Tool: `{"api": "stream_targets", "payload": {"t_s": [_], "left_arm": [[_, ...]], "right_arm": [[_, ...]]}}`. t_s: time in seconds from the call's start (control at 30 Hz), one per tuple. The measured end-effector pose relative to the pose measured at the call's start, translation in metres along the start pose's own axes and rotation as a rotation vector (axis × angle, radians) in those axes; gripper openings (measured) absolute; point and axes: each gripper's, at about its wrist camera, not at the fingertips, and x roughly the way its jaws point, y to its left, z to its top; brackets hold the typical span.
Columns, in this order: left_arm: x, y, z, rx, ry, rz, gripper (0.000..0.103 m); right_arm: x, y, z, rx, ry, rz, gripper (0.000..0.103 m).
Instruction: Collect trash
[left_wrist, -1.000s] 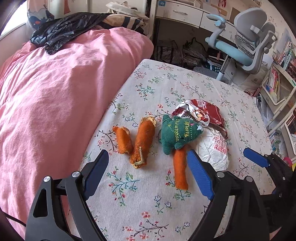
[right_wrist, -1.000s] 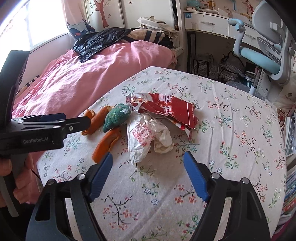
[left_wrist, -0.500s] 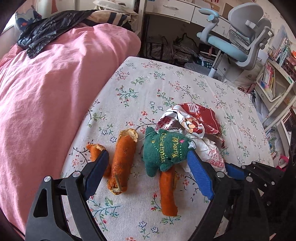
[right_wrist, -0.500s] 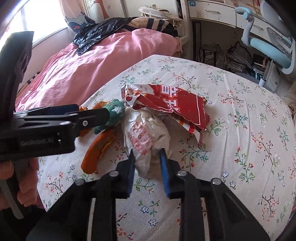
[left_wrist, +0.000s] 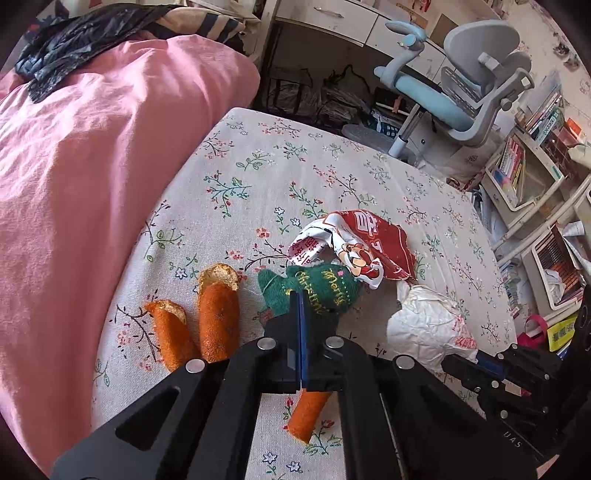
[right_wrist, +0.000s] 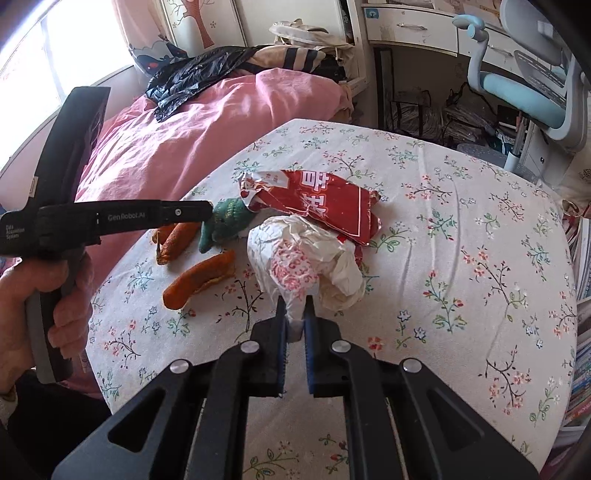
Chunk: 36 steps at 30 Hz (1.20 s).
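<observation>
On floral sheet (left_wrist: 258, 177) | left gripper (left_wrist: 300, 295) jaws now closed at green toy (left_wrist: 317, 291) | right gripper (right_wrist: 295, 314) now pinching white wrapper (right_wrist: 306, 266)

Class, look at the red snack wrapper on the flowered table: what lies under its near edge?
The red snack wrapper overlaps the crumpled white paper, which sits partly beneath its near edge. The green felt ornament touches its left corner. Anything under the wrapper's middle is covered.

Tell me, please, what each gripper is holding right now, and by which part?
The right gripper pinches the white wrapper by its near, twisted end. The left gripper is shut at the green felt ornament's near edge; whether it grips fabric cannot be told.
</observation>
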Motion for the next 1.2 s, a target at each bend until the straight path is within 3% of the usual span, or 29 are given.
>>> {"api": "stream_targets", "payload": {"t_s": [0.4,0.77,0.9,0.93,1.0,1.07,1.13,1.2], "left_arm": [[-0.049,0.004,-0.010,-0.012,-0.085,-0.021,0.001],[-0.070,0.011,-0.027,-0.024,-0.097,-0.024,0.001],[-0.059,0.025,-0.025,-0.061,-0.064,0.063,0.001],[-0.058,0.031,-0.024,-0.078,-0.064,0.106,0.004],[-0.054,0.043,-0.020,-0.107,-0.069,0.144,0.020],[-0.047,0.050,-0.016,-0.125,-0.071,0.178,0.047],[-0.034,0.049,-0.012,-0.117,-0.042,0.191,0.056],[-0.017,0.042,-0.012,-0.075,0.002,0.209,0.056]], "right_arm": [[-0.041,-0.019,-0.016,0.064,-0.072,0.008,0.009],[-0.060,-0.007,-0.033,0.040,-0.100,0.041,0.009],[-0.063,-0.006,-0.036,0.040,-0.103,0.048,0.009],[-0.062,-0.006,-0.036,0.040,-0.103,0.050,0.009],[-0.060,-0.006,-0.035,0.041,-0.098,0.057,0.009],[-0.056,-0.004,-0.034,0.033,-0.089,0.063,0.009],[-0.052,0.001,-0.034,0.014,-0.078,0.064,0.009],[-0.049,0.006,-0.035,-0.012,-0.070,0.057,0.009]]}}
